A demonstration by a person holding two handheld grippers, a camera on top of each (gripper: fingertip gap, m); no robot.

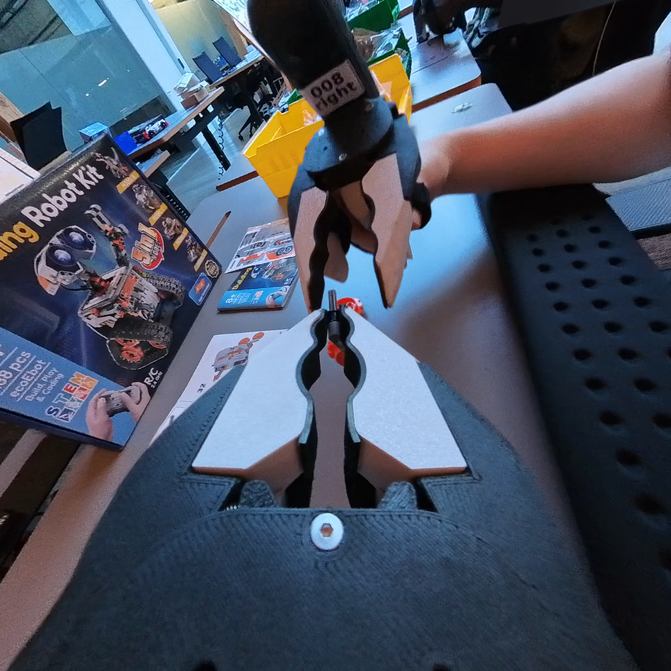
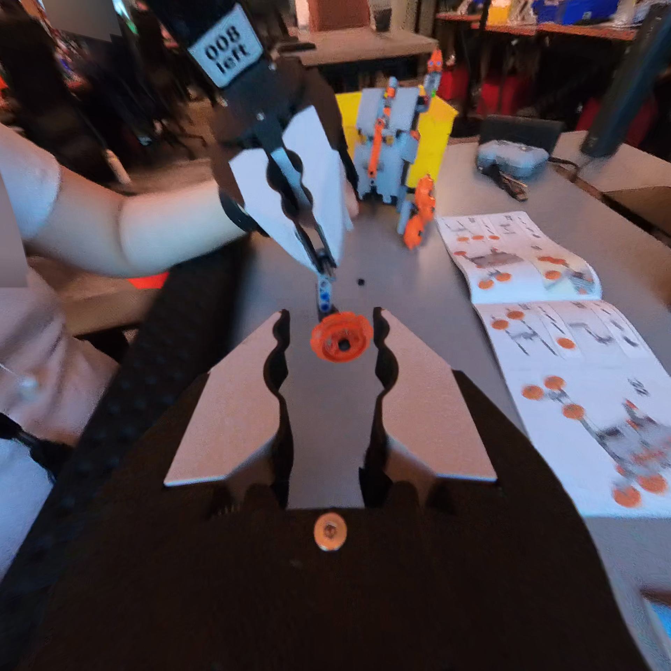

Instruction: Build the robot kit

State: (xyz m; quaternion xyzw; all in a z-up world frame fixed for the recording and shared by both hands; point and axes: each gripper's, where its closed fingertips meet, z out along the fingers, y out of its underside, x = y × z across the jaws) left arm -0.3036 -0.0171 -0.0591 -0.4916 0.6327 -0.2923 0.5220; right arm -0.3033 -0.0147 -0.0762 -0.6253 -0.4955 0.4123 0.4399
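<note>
In the left wrist view my left gripper (image 1: 332, 316) is shut on a small grey beam (image 1: 333, 319), with an orange wheel (image 1: 336, 351) showing behind its fingertips. In the right wrist view the left gripper (image 2: 325, 263) comes down from above and holds the beam (image 2: 324, 292), whose lower end carries the orange wheel (image 2: 341, 337) just above the grey table (image 2: 417, 290). My right gripper (image 2: 330, 314) is open, and the wheel sits between its fingertips without touching them. The right gripper also shows in the left wrist view (image 1: 350, 303), pointing down at the beam.
A robot kit box (image 1: 90, 283) and booklets (image 1: 261, 276) lie to the left. An open instruction booklet (image 2: 544, 326), a part-built grey and orange model (image 2: 392, 145), a yellow bin (image 2: 432, 145), a grey box (image 2: 512, 158) and a small black piece (image 2: 360, 281) are on the table. A black perforated strip (image 1: 599, 326) runs alongside. The grippers are tip to tip, or close to it.
</note>
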